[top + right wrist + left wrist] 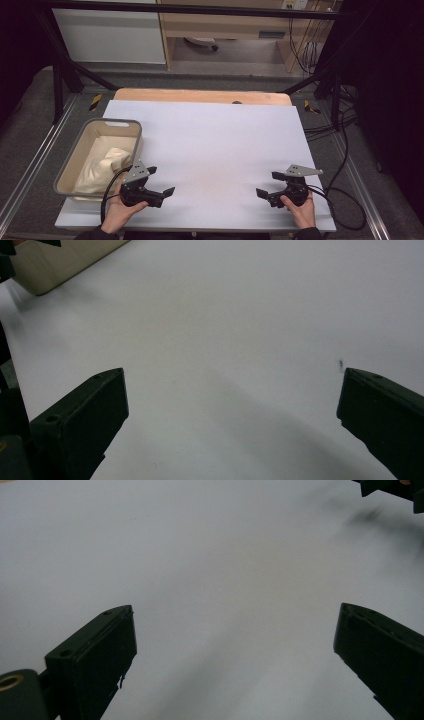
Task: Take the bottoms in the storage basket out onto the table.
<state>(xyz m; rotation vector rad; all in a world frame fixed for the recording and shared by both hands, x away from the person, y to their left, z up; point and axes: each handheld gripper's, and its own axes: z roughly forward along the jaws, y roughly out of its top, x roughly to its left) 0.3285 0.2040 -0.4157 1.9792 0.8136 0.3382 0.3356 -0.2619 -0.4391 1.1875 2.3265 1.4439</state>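
My left gripper [161,180] rests low over the white sheet [210,150] near the table's front left, held in a hand, jaws wide open and nothing between them. In the left gripper view the left gripper [236,612] frames only bare white sheet [210,555]. My right gripper [267,183] sits near the front right, also open and empty, pointing toward the left one. The right gripper [234,375] has plain white sheet [250,315] between its jaws. A grey basket [85,131] holding a cream cloth [102,165] stands just left of the left gripper.
The basket's beige wall [60,265] appears far off in the right gripper view. The right gripper's tip [395,487] peeks into the left gripper view at top right. Cables [345,200] trail off the table's right side. A wooden tabletop edge [200,95] lies behind the sheet.
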